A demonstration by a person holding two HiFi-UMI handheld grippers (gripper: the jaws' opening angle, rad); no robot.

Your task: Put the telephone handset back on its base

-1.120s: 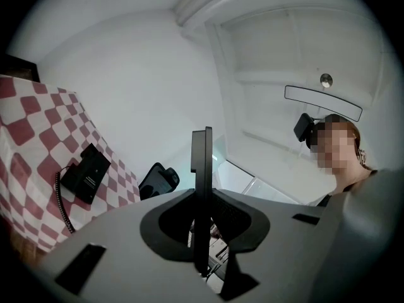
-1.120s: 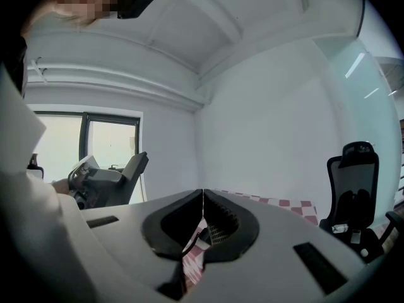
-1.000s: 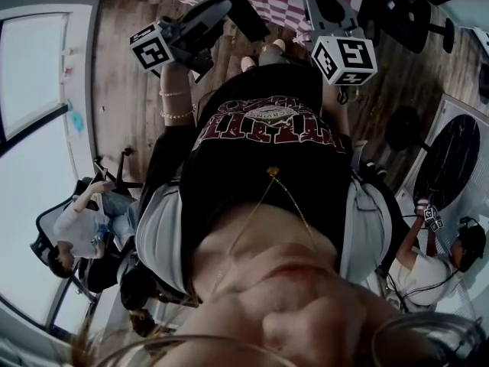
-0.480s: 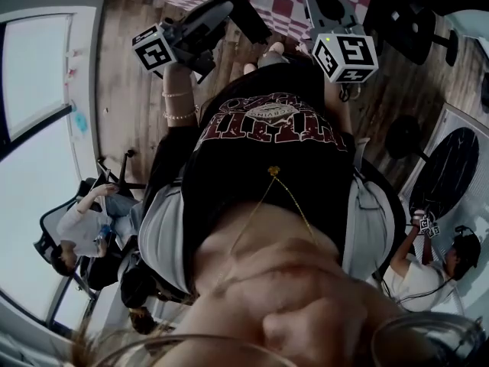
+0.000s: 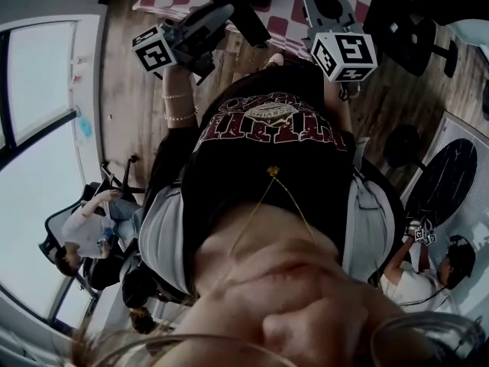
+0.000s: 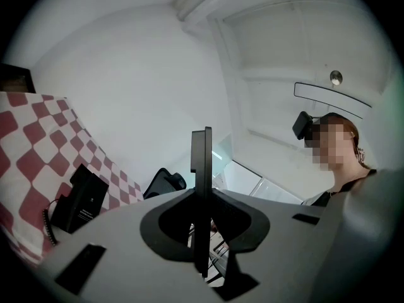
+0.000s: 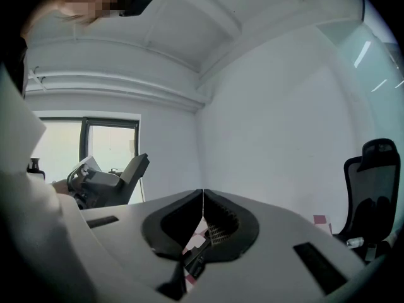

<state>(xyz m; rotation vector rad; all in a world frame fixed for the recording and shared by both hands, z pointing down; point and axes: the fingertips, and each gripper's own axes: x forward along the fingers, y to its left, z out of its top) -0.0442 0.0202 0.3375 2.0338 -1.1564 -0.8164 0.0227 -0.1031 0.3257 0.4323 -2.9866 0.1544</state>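
A black telephone part point(image 6: 81, 199) with a coiled cord point(image 6: 45, 223) lies on the red-and-white checkered tablecloth point(image 6: 31, 144) at the left of the left gripper view. I cannot tell whether it is the base or the handset. My left gripper point(image 6: 202, 144) points past it with its jaws pressed together and nothing between them. My right gripper point(image 7: 202, 196) is shut too and empty; a dark object on checkered cloth shows through the gap below its jaws. In the head view both marker cubes point(image 5: 157, 48) point(image 5: 344, 56) hang before the cloth point(image 5: 286, 10).
A black office chair point(image 6: 165, 182) stands behind the table, and another chair point(image 7: 372, 188) at the right. One person sits at the left point(image 5: 92, 228) and another at the lower right point(image 5: 428, 274). Wooden floor point(image 5: 130, 105) surrounds the table.
More of the checkered table shows at the top of the head view, as I have moved toward it with both grippers. Their jaws stay as they were.
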